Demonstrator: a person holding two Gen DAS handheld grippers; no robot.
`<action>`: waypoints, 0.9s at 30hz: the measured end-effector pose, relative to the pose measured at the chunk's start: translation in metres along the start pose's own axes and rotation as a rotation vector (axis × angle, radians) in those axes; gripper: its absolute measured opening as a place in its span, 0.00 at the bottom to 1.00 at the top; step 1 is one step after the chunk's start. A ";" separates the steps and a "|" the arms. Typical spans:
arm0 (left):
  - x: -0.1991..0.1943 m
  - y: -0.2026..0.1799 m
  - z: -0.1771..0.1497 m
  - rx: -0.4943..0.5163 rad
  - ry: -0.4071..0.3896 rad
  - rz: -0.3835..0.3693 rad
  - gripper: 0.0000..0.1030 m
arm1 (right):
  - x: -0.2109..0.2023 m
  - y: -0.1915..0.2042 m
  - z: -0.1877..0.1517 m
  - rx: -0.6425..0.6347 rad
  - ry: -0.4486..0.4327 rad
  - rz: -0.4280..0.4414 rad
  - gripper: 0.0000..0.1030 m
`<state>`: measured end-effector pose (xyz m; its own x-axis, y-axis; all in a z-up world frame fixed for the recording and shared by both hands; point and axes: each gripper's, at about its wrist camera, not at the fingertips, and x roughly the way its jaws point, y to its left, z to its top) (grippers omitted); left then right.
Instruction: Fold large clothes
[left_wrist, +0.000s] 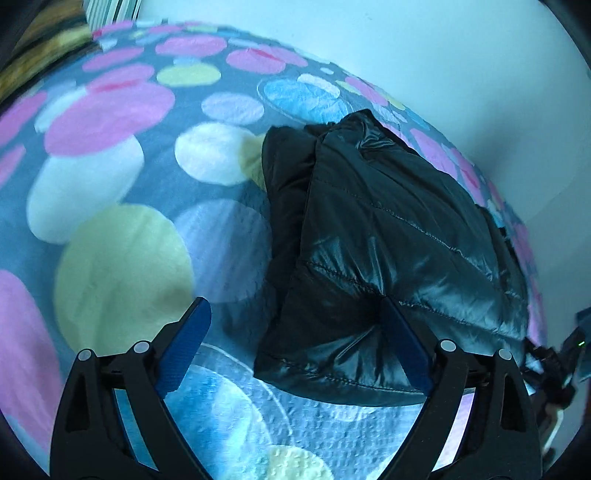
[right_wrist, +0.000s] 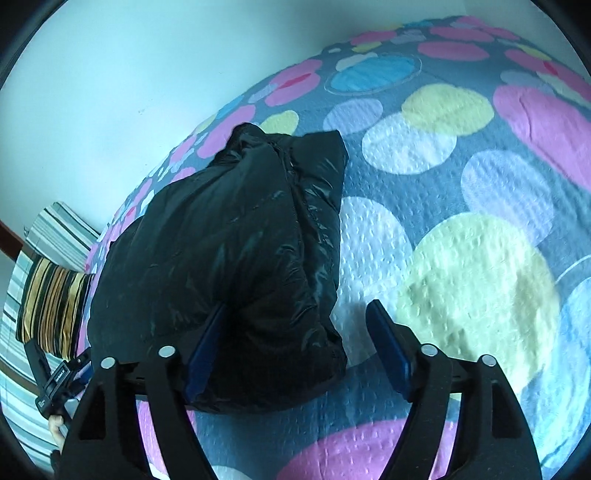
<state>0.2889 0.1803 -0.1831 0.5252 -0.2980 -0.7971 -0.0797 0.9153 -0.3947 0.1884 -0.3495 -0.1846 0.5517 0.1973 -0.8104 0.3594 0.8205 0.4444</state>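
Observation:
A black shiny quilted jacket (left_wrist: 391, 236) lies folded into a thick bundle on a bedspread (left_wrist: 110, 177) with big coloured dots. In the left wrist view my left gripper (left_wrist: 295, 308) stands open at the bundle's near left corner: its right finger (left_wrist: 402, 339) lies over the fabric, its left finger over bare bedspread. In the right wrist view the same jacket (right_wrist: 221, 243) fills the left middle. My right gripper (right_wrist: 297, 308) is open around the near right corner, and its right finger (right_wrist: 388, 343) stands clear of the cloth.
A pale wall (right_wrist: 129, 74) runs along the bed's far side behind the jacket. Striped pillows (right_wrist: 51, 306) lie at one end of the bed. Dotted bedspread (right_wrist: 480, 277) stretches away beside the bundle. A hand (right_wrist: 55, 424) on the other gripper's handle shows at the lower left.

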 end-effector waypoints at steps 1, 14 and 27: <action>0.003 0.002 -0.001 -0.023 0.009 -0.027 0.90 | 0.005 -0.003 0.000 0.027 0.014 0.024 0.74; -0.017 -0.015 -0.013 0.033 -0.036 -0.141 0.24 | -0.006 0.018 -0.009 -0.014 -0.019 0.092 0.21; -0.088 -0.007 -0.106 0.059 -0.018 -0.143 0.23 | -0.078 0.003 -0.074 -0.043 0.021 0.087 0.20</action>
<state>0.1535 0.1717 -0.1584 0.5429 -0.4222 -0.7260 0.0465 0.8782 -0.4760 0.0908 -0.3230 -0.1478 0.5636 0.2797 -0.7773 0.2776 0.8221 0.4971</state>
